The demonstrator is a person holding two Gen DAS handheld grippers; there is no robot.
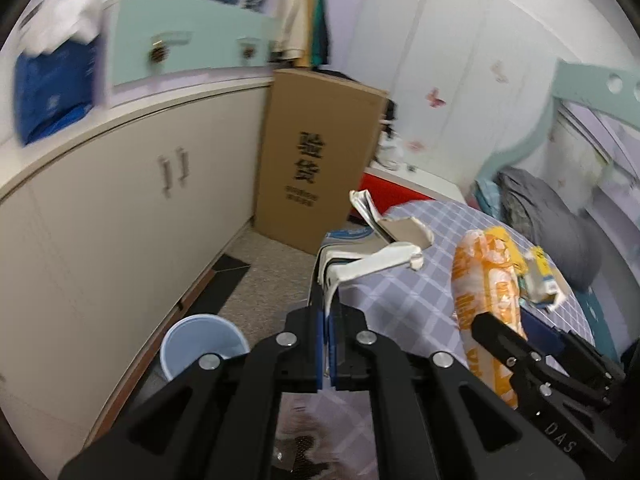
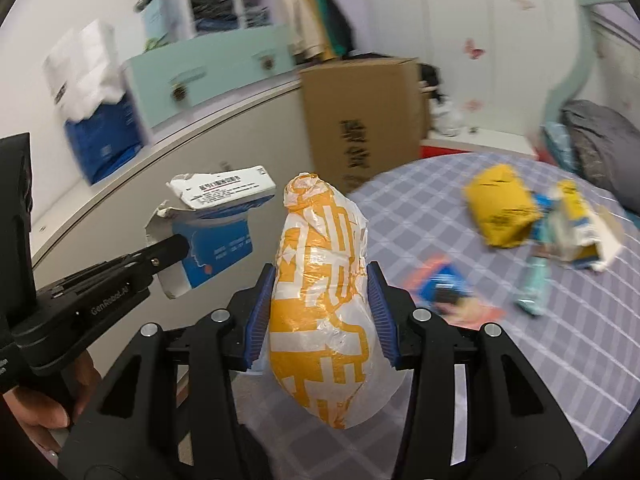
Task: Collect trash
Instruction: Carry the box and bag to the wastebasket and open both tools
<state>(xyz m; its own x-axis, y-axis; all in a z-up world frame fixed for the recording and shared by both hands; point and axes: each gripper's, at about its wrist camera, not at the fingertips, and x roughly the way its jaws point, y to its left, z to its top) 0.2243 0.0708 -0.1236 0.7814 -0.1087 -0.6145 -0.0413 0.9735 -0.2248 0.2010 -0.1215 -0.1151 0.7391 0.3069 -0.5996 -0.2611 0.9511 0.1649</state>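
Two grippers: left gripper (image 1: 328, 344) pinches one torn box (image 1: 372, 256), right gripper (image 2: 320, 316) clamps one orange bag (image 2: 324, 300). Only the left view shows one bin (image 1: 200, 344).

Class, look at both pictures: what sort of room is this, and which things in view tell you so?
Most likely a bedroom. A bed with a checked sheet fills the right side, a grey pillow lies at its far end, and clothes hang by the wardrobe doors.

Bright, even light; motion-blurred, fisheye-warped edges
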